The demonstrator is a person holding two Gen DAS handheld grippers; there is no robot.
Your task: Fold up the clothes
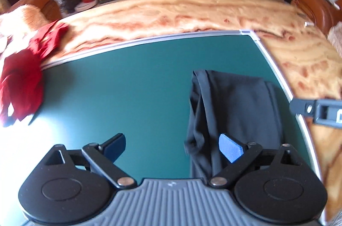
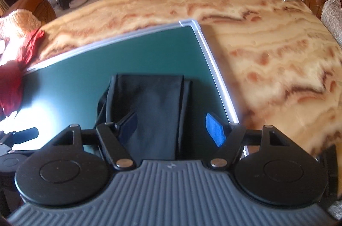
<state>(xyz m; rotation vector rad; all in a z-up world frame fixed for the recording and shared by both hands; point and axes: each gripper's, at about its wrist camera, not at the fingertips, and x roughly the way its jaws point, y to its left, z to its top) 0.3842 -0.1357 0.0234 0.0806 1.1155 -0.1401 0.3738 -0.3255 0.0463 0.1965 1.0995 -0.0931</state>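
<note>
While both tools hang released, the scene reads so:
Red clothes (image 1: 21, 80): heaped at the green mat's (image 1: 128, 80) left edge, likely waiting their turn.
Left tool (image 1: 173, 148): jaws spread, holding nothing.
Black garment (image 2: 154, 106): folded narrow, lying flat near the mat's right corner, seemingly finished.
Right tool (image 2: 171, 128): spread above the garment, not pinching it.
Desk (image 2: 267, 44): marbled.
Writing: none readable.

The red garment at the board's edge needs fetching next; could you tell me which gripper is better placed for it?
Probably the left gripper: it is open with bare board ahead, and the red garment lies on its side. The right gripper hangs over the black garment.
</note>
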